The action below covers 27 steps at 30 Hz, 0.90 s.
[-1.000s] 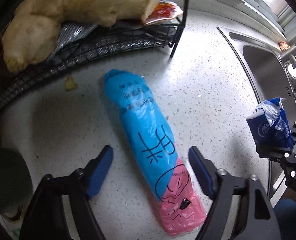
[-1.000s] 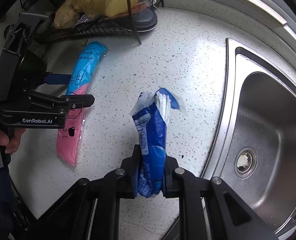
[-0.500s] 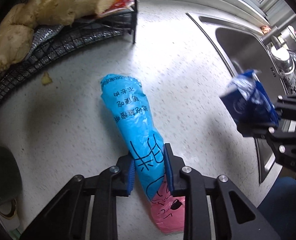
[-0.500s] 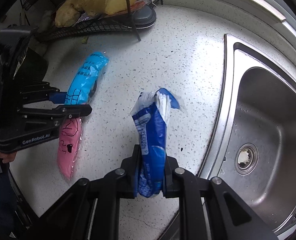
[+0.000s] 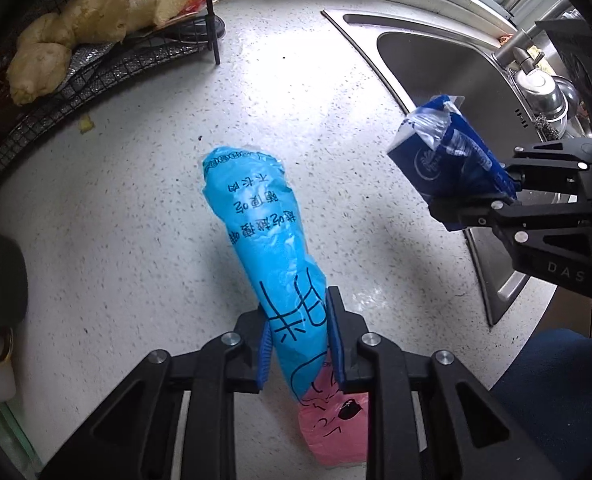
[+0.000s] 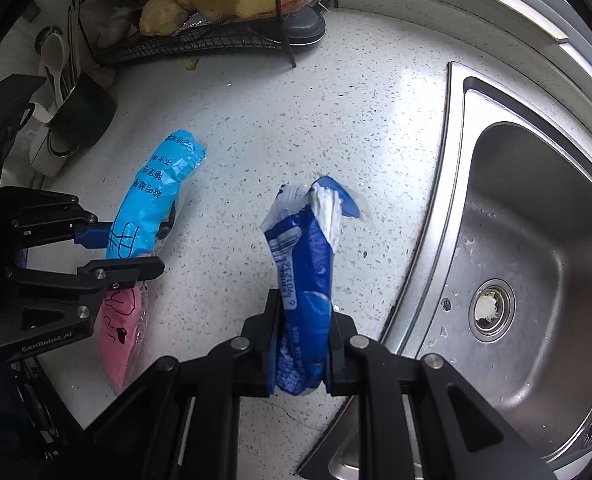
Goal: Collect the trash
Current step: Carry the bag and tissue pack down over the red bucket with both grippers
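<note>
A long blue and pink plastic wrapper with black writing is held by my left gripper, which is shut on its middle and lifts it off the speckled counter. It also shows in the right wrist view, with the left gripper around it. My right gripper is shut on a dark blue tissue packet with white tissue sticking out, held above the counter near the sink. That packet and the right gripper show at the right of the left wrist view.
A steel sink with a drain lies to the right. A black wire rack holding large ginger roots stands at the back left. A dark green cup with utensils stands at the left. A small yellow scrap lies by the rack.
My left gripper closed on the blue and pink wrapper and lifted it back from the rack. My right gripper still holds the tissue packet and has risen slightly.
</note>
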{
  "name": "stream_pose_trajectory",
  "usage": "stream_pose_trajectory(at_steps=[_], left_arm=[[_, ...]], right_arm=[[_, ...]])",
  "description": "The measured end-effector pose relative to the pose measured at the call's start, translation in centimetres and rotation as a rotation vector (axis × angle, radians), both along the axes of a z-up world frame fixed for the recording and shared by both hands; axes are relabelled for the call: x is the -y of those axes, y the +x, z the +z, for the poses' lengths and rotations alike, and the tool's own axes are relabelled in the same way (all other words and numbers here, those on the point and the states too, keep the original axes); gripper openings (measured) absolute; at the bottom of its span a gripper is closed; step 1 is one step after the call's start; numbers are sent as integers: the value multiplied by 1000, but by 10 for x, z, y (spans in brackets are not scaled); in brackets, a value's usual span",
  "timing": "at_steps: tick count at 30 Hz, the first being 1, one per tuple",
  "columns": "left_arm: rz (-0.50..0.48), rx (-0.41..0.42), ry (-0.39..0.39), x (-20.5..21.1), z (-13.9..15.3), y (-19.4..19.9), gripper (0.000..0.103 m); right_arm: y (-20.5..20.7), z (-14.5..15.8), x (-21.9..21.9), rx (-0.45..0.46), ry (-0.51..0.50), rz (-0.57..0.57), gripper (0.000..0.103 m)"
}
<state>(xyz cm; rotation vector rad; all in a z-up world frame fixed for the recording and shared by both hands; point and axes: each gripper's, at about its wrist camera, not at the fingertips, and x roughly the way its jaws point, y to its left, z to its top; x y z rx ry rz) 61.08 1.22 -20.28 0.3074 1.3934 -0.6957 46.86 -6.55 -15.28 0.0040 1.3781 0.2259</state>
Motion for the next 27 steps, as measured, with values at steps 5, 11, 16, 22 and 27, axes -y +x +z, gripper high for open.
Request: stream_pose_trajectory(at_steps=[5, 11, 16, 22, 27], left_arm=[[35, 27, -18, -13, 28, -30, 21], [62, 85, 6, 8, 46, -80, 21], [93, 118, -5, 25, 67, -136, 21], [116, 163, -2, 42, 84, -208, 21], [169, 177, -6, 57, 93, -264, 21]], right_arm=[[-20, 16, 9, 47, 11, 18, 15], [-55, 38, 23, 98, 28, 41, 15], [-96, 61, 33, 153, 42, 78, 15], [-147, 76, 46, 218, 59, 128, 15], [-191, 79, 61, 235, 81, 168, 15]])
